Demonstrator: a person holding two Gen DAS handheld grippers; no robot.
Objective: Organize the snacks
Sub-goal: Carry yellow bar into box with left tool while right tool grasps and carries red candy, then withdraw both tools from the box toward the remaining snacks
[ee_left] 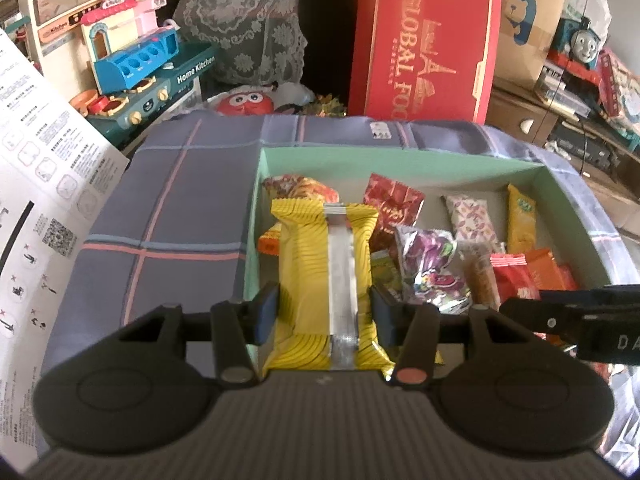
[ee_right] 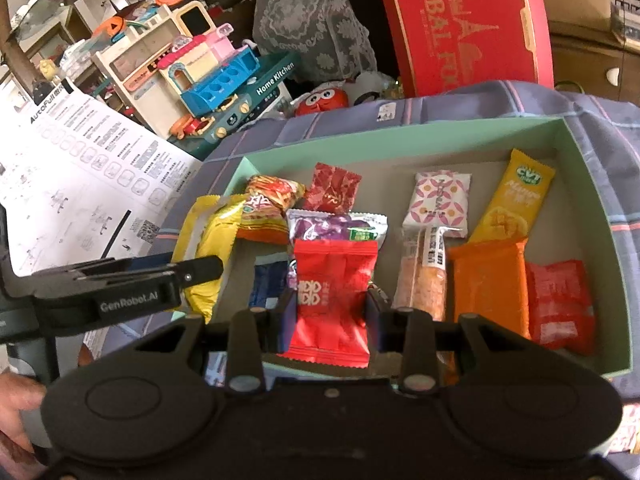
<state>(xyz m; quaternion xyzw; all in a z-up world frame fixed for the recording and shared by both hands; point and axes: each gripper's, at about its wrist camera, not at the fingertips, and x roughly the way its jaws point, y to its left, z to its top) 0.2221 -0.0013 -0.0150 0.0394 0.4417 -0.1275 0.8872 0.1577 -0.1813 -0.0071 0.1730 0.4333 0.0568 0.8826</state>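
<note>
Both grippers loaded over the green box (ee_right: 400, 136).

My left gripper (ee_left: 324, 316) pinches the yellow packet (ee_left: 324, 280) across its width; my right gripper (ee_right: 332, 312) clamps the red packet (ee_right: 332, 280). Both look light, crinkly, slippery; grip mid-body.

A cluttered room: toy kitchen (ee_left: 132, 64), red gift box (ee_left: 424, 40), lace-draped furniture (ee_left: 244, 20), wooden cabinet (ee_left: 524, 116).

The left tool (ee_left: 325, 314) points steeply downward, its two blue pads (ee_left: 267, 312) pressed against the sides of a yellow snack packet (ee_left: 320, 248) that hangs between them. The right tool (ee_right: 331, 316) also tilts downward, its pads (ee_right: 289, 318) clamped on a red snack packet (ee_right: 334, 280). The two tools sit close side by side, each showing at the edge of the other's view. A hand (ee_right: 18, 412) shows at the lower left of the right wrist view.
</note>
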